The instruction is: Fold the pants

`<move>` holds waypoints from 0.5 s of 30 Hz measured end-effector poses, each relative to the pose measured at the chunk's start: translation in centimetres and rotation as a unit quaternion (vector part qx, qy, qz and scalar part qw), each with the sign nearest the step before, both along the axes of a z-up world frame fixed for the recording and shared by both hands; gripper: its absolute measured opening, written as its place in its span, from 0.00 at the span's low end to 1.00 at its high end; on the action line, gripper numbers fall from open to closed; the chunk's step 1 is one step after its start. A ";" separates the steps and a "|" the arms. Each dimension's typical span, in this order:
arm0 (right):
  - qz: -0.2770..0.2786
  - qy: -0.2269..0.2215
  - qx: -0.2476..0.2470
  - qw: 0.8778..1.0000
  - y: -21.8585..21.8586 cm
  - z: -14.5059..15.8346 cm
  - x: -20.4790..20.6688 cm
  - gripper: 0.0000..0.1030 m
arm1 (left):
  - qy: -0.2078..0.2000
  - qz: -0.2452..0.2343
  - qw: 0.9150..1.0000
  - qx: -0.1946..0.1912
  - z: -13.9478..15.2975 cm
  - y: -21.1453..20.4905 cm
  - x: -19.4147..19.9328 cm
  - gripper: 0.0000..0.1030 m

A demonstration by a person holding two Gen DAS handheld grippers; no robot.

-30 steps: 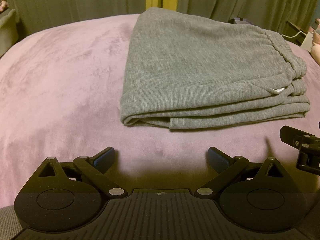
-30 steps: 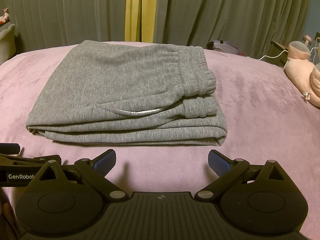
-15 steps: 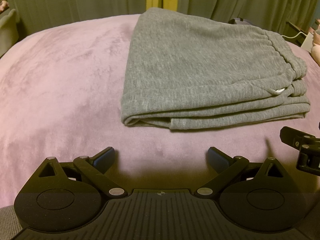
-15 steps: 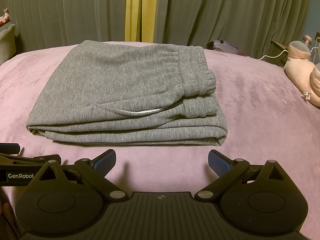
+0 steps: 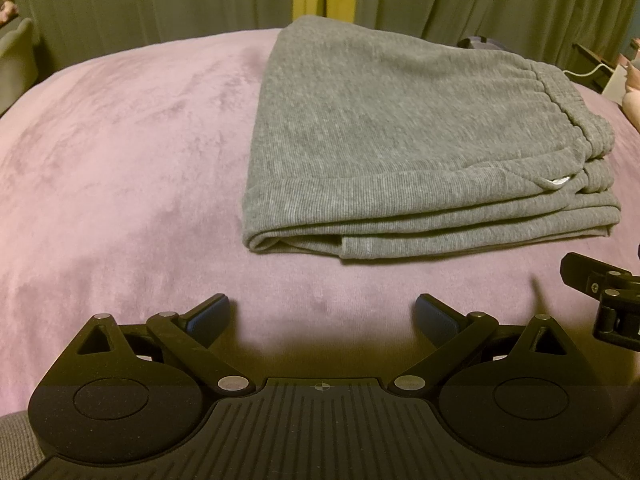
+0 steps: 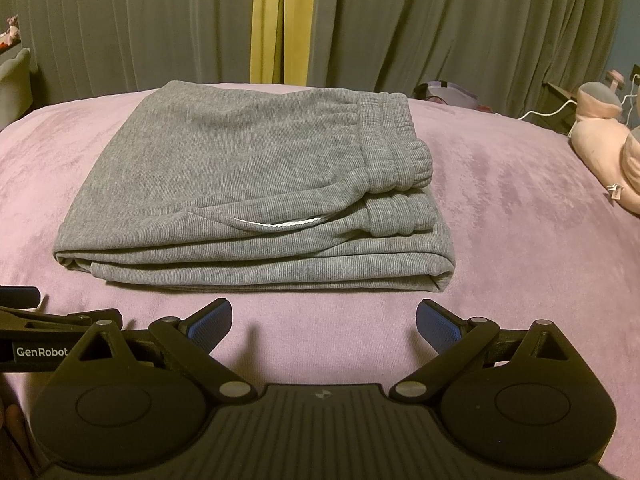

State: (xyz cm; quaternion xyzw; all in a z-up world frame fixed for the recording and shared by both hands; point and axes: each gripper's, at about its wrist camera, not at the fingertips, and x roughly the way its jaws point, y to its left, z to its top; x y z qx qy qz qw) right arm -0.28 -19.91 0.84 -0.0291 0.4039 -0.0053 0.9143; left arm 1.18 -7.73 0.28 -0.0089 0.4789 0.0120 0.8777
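Note:
Grey sweatpants (image 5: 400, 136) (image 6: 248, 196) lie folded into a flat stack on a pink bed cover (image 5: 120, 168) (image 6: 520, 248), waistband at the right, a white drawstring peeking from a fold. My left gripper (image 5: 323, 316) hovers open just in front of the stack's near left corner, nothing between its blue pads. My right gripper (image 6: 324, 320) is open too, a short way in front of the stack's near edge, holding nothing. Each gripper's body shows at the edge of the other's view.
Dark green curtains (image 6: 440, 20) with a yellow strip hang behind the bed. A pink plush toy (image 6: 604, 148) lies at the right with a white cable beside it. A small dark object (image 6: 444, 94) sits at the bed's far edge.

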 end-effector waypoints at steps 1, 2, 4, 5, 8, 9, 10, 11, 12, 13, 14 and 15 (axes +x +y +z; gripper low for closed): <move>0.000 0.000 0.000 1.000 0.0 0.0 0.0 0.96 | 0.000 0.000 1.000 0.000 0.0 0.0 0.0 0.99; 0.000 0.000 0.000 1.000 0.0 0.0 0.0 0.96 | 0.000 0.000 1.000 0.000 0.0 0.0 0.0 0.99; 0.000 0.000 0.000 1.000 0.0 0.0 0.0 0.96 | 0.000 0.000 1.000 0.000 0.0 0.1 0.0 0.99; 0.000 0.000 0.000 1.000 0.0 0.0 0.0 0.96 | 0.000 0.000 1.000 0.000 0.0 0.1 0.0 0.99; 0.000 0.000 0.000 1.000 0.0 0.0 0.0 0.96 | 0.000 0.000 1.000 0.000 0.0 0.1 0.0 0.99; 0.000 0.000 0.000 1.000 0.0 0.0 0.0 0.96 | 0.000 0.000 1.000 0.000 0.0 0.1 0.0 0.99; 0.000 0.000 0.000 1.000 0.0 0.0 0.0 0.96 | 0.000 0.000 1.000 0.000 0.0 0.1 0.0 0.99; 0.000 0.000 0.000 1.000 0.0 0.0 0.0 0.96 | -0.001 -0.001 1.000 0.000 0.0 0.0 0.0 0.99; 0.000 0.000 0.000 1.000 0.0 0.0 0.0 0.96 | -0.002 -0.001 1.000 0.000 0.0 0.0 -0.1 0.99; 0.000 0.000 0.000 1.000 0.0 0.0 0.0 0.96 | -0.005 -0.003 1.000 -0.001 0.0 0.1 -0.1 0.99; 0.000 0.000 0.000 1.000 0.0 0.0 0.0 0.96 | -0.008 -0.003 1.000 -0.002 0.1 0.1 -0.2 0.99; -0.001 0.000 0.000 1.000 0.0 0.0 0.0 0.96 | -0.010 -0.004 1.000 -0.002 0.1 0.1 -0.2 0.99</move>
